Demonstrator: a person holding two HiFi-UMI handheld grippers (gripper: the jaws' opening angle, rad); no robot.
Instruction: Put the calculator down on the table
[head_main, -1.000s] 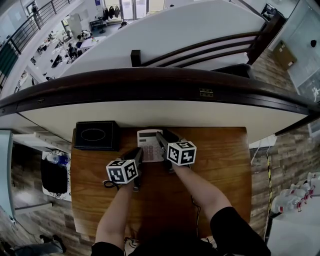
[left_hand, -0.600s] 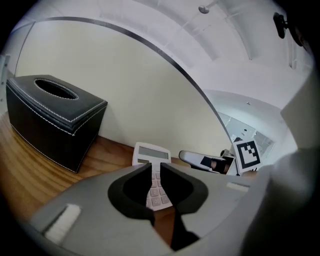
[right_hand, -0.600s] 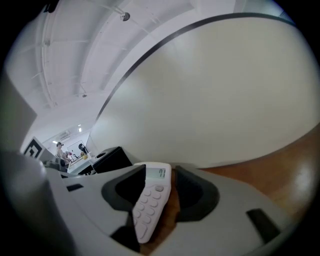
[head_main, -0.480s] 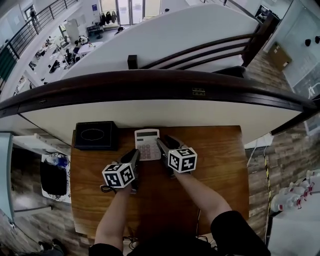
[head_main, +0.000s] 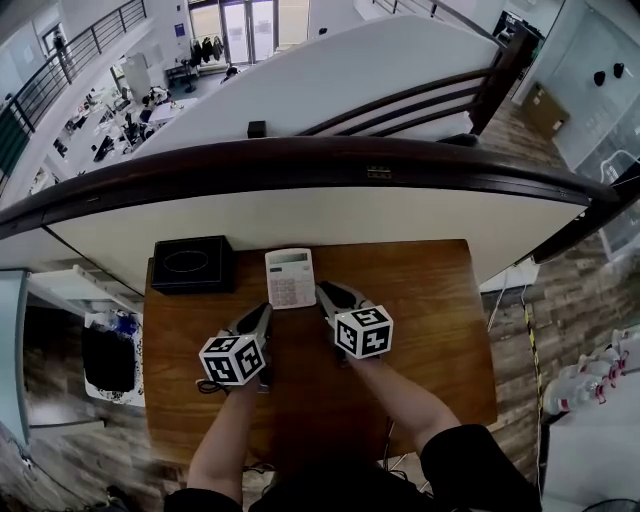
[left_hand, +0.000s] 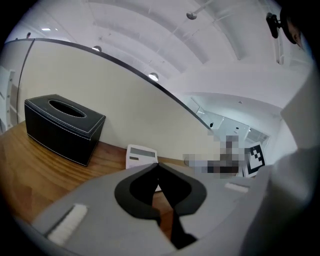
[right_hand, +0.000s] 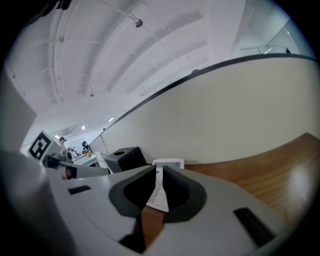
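Observation:
The white calculator lies flat on the wooden table near its far edge, beside the cream partition. My left gripper hovers just short of its near left corner, its jaw tips touching and nothing held. My right gripper is just off the calculator's near right corner; its jaws are closing, a narrow gap remains and nothing is between them. In the left gripper view the calculator shows beyond the shut left gripper. In the right gripper view the calculator lies ahead of the right gripper.
A black tissue box stands at the table's far left corner, left of the calculator; it also shows as the tissue box in the left gripper view. The curved cream partition closes off the far edge. Bare wood spreads to the right.
Both grippers have drawn back from the calculator toward the person and risen a little. The right jaws, earlier at the calculator's right edge, are off it now. The calculator stays on the table.

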